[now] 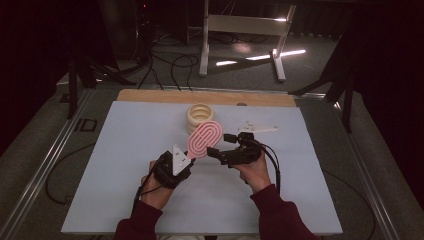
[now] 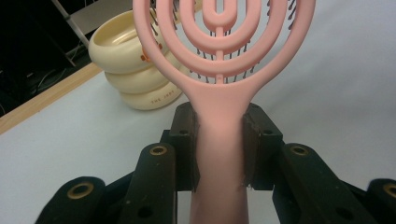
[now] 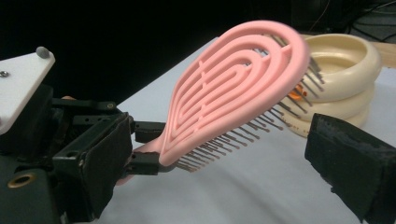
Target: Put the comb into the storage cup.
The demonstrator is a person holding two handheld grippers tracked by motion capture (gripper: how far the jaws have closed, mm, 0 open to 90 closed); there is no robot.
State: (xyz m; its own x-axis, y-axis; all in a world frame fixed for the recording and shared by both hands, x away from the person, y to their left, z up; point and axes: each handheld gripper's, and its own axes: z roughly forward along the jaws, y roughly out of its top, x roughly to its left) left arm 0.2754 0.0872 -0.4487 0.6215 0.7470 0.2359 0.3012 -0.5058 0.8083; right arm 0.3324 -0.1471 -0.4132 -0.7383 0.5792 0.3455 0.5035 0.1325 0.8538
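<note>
1. A cream ringed holder (image 1: pixel 199 118), shaped like three stacked rings, stands upright near the far middle of the table (image 1: pixel 125 165); small orange marks and faint lettering show on its side.
2. A pale sheet covers the table, leaving a wooden strip (image 1: pixel 150 95) bare along the far edge.
3. Beyond the table, a white metal stand (image 1: pixel 243 35) rests on the grey floor (image 1: pixel 310 70).
4. Black cables (image 1: pixel 172 62) loop across that floor.

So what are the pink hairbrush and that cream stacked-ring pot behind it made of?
The hairbrush looks like moulded plastic with a smooth matte finish: one even pink piece with open curved ribs and thin dark bristles, possibly metal or nylon. The pot has a soft sheen and rounded rings; glazed ceramic or glossy plastic, I cannot tell which.
</note>
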